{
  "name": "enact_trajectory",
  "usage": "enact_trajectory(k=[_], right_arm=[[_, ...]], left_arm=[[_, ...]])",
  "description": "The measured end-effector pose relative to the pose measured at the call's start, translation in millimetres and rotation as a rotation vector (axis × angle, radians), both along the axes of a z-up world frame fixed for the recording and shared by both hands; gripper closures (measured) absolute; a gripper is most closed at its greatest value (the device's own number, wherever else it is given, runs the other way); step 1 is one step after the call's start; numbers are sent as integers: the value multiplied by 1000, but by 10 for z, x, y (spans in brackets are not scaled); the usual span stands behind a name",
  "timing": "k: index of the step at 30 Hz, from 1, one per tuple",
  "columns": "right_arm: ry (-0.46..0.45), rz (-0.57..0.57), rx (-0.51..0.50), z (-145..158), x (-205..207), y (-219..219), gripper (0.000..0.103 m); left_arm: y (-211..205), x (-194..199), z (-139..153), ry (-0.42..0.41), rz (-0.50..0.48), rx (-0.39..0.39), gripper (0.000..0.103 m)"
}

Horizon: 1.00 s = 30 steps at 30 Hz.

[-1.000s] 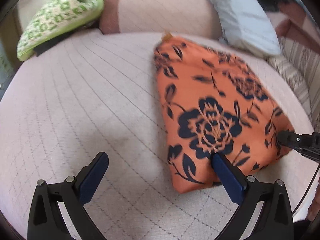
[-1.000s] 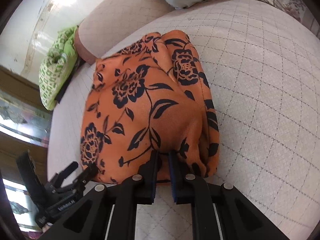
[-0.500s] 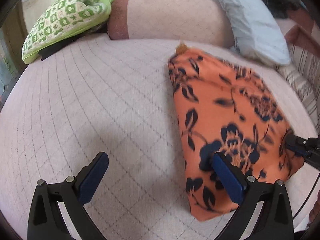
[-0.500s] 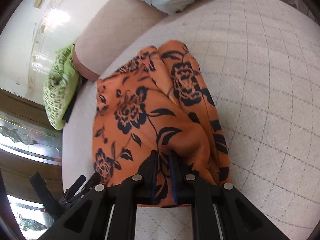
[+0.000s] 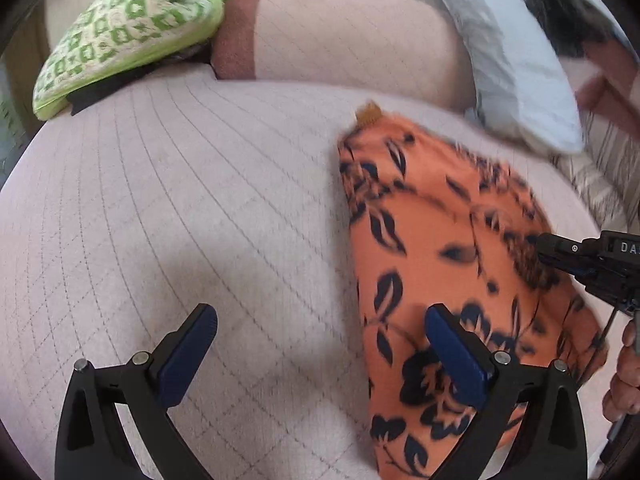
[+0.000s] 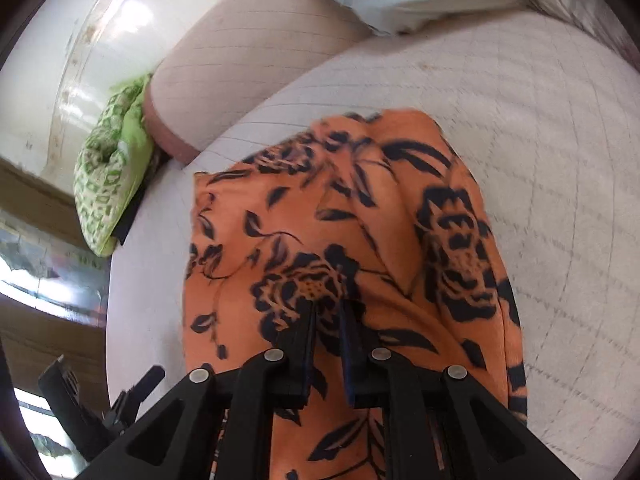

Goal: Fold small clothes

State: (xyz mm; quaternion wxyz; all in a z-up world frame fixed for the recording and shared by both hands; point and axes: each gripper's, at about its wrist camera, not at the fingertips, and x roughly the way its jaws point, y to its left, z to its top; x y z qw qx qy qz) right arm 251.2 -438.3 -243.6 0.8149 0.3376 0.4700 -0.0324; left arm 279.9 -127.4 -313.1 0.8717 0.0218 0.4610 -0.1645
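Observation:
An orange garment (image 5: 440,248) with dark blue flowers lies folded on the pale pink quilted bed (image 5: 180,200). My left gripper (image 5: 320,314) is open wide and empty. Its right finger hangs over the garment's near left edge and its left finger over bare quilt. My right gripper (image 6: 328,312) is shut on a pinch of the garment (image 6: 360,220) by a large flower. In the left wrist view the right gripper (image 5: 560,254) comes in from the right onto the cloth. The left gripper's fingers (image 6: 152,376) show at the bottom left of the right wrist view.
A green patterned cushion (image 5: 128,28) lies at the far left beside a pink bolster (image 5: 340,32). A pale blue pillow (image 5: 512,60) and striped cloth (image 5: 592,184) sit at the far right. A person's hand (image 5: 624,372) holds the right gripper. Bare quilt spreads left of the garment.
The right gripper, still shut on the cloth, has drawn the garment nearer, so fabric now runs under its fingers. In the left wrist view the garment has slid to the right.

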Motion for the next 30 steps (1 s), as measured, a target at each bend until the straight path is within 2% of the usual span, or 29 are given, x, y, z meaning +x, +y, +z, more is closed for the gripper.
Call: enact_trajectory(k=[3,5,7,9,10,12,13,16,19,22,25,28,29,30], right_arm=[[-41,-37,4,117,113,-123,89],[-43,-51,17,127,241,-206,89],[-40,-95,5,37,403,-270,89],[34,-119,-27,-176,542,-330,88],[69,-107,-3,-301,592,-361,88],[47,-114,47,-262,592,-423,88],[40,-104,58,-202,598,-424,88],[-59,-49,94,34,643,-327,87],[-106,88,117,200,830,-9,87],[-90,174,99,221,1165,328,87],[-9,244,138,-15,1615,576,87],[109,225,9,-422,1994,702,89],[104,208,20,-521,2055,671,93],[80,160,76,-566,2072,583,93]], left_arm=[[0,62,14,-15,5,-13,0],[-86,109,-84,4,-12,31,0],[-179,126,-196,11,-26,83,0],[-191,116,-178,0,-24,87,0],[-184,121,-149,1,-24,83,0],[-125,133,-80,-9,-6,53,0],[-73,158,-45,-19,19,34,0],[80,200,7,-32,88,-6,0],[57,236,-112,8,86,46,0],[1,232,-120,1,80,63,0],[9,264,-119,20,71,54,0],[64,338,-149,47,77,37,0],[76,350,-150,50,77,34,0],[92,359,-144,54,75,27,0]])
